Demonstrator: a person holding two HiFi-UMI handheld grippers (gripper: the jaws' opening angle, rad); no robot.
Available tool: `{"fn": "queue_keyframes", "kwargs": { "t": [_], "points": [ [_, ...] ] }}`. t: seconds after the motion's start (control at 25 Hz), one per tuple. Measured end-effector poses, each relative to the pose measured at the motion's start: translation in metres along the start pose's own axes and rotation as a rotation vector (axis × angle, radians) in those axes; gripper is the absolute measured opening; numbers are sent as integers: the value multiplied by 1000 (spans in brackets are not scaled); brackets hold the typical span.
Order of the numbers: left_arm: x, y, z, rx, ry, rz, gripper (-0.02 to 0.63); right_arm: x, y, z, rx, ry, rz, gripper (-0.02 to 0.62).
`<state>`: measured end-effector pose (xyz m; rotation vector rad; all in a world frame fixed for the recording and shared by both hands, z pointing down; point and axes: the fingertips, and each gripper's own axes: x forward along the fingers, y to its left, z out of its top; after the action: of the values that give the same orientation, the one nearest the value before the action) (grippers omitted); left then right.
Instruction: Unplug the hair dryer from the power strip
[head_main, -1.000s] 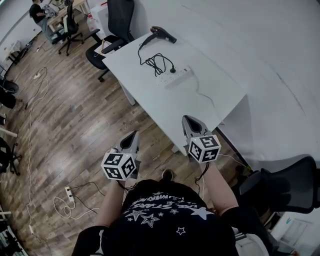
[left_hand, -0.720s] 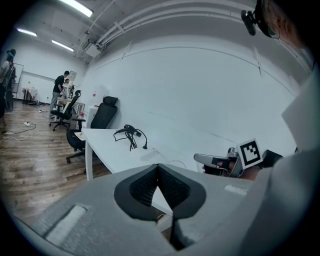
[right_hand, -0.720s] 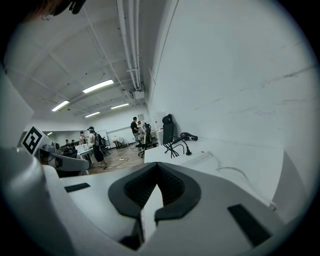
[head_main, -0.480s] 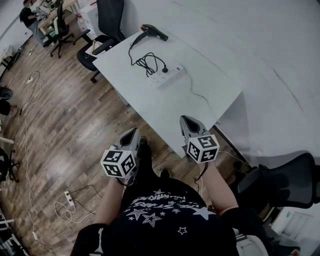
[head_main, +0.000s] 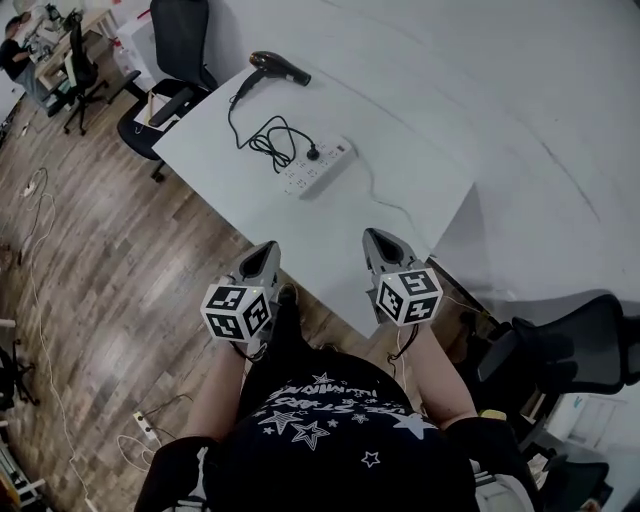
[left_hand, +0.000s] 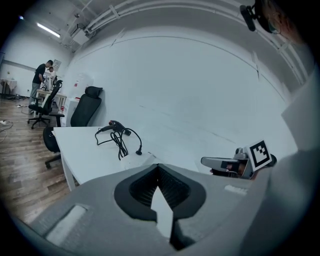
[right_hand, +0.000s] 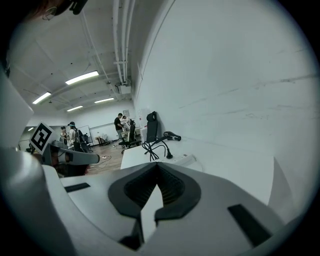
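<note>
A black hair dryer (head_main: 278, 68) lies at the far end of the white table (head_main: 400, 190). Its cord (head_main: 265, 138) lies in a loose coil, and its plug (head_main: 313, 153) sits in the white power strip (head_main: 320, 168) at mid-table. Both grippers hover at the table's near edge, well short of the strip, with nothing in them. My left gripper (head_main: 265, 254) is shut, and so is my right gripper (head_main: 378, 240). In the left gripper view the dryer (left_hand: 116, 126) and plug (left_hand: 139, 152) show beyond the shut jaws. The right gripper view shows the dryer (right_hand: 172, 135) and strip (right_hand: 186, 160) ahead.
A black office chair (head_main: 170, 45) stands at the table's far end, another chair (head_main: 570, 350) at my right. A white wall runs along the table's right side. A second power strip with cable (head_main: 145, 425) lies on the wood floor. People work at a desk (head_main: 20, 35) far off.
Both grippers have come forward to the table's near edge, the left one more. The table, dryer and strip sit lower and nearer in the head view. Jaws stayed shut.
</note>
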<state>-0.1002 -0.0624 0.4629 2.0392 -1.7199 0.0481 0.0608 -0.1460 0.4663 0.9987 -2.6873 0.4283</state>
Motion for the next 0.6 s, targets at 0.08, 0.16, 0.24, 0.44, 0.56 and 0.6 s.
{"fn": "queue_keyframes", "kwargs": {
  "t": [0.08, 0.16, 0.24, 0.44, 0.56, 0.6],
  "points": [
    [19, 13, 8, 8, 17, -18, 8, 17, -6, 6, 6, 4, -19, 9],
    [38, 24, 15, 17, 36, -39, 8, 34, -13, 12, 13, 5, -37, 9],
    [57, 35, 21, 17, 52, -63, 8, 51, -20, 16, 23, 9, -60, 9],
    [98, 59, 32, 35, 104, -116, 8, 88, -33, 16, 47, 41, -101, 9],
    [119, 75, 34, 43, 142, -134, 8, 108, -39, 16, 60, 61, -124, 9],
    [125, 79, 35, 46, 153, -141, 8, 113, -41, 17, 65, 65, -131, 9]
  ]
}}
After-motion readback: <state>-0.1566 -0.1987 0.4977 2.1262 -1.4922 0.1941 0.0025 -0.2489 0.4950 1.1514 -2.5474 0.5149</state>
